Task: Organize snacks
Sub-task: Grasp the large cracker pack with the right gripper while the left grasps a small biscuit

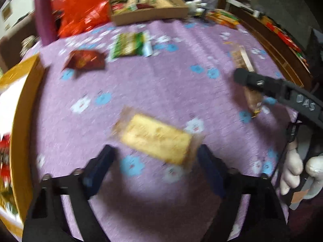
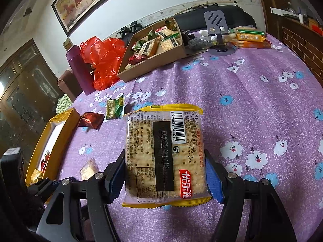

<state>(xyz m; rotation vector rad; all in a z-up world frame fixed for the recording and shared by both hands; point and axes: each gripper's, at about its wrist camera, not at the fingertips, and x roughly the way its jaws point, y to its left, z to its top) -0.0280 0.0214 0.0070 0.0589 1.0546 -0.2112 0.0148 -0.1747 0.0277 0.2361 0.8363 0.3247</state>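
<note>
Right gripper (image 2: 165, 173): your blue pads are clamped on both long sides of the cracker packet (image 2: 164, 155), which sits between them with its printed back and barcode facing the camera.
Left gripper (image 1: 155, 161): your jaws stand spread above the cloth, with the pads touching nothing; the view is blurred.
Yellow biscuit pack (image 1: 156, 138): lies flat on the cloth just ahead of your left fingertips, tilted, partly between them.
Floral tablecloth (image 2: 252, 100): purple, covering the whole table.
Green packet (image 2: 115, 109): loose on the cloth, beside the dark red packet (image 2: 90, 120).
Cardboard tray (image 2: 153, 64): at the far edge, holding assorted snack packs.
Yellow-rimmed box (image 2: 54, 133): at the left table edge, a few wrapped snacks inside.
Red plastic bag (image 2: 103, 60): crumpled beside the purple bottle (image 2: 77, 68), left of the tray.
Gloved hand (image 1: 296, 171): yours, white glove, gripping the right tool's handle.
</note>
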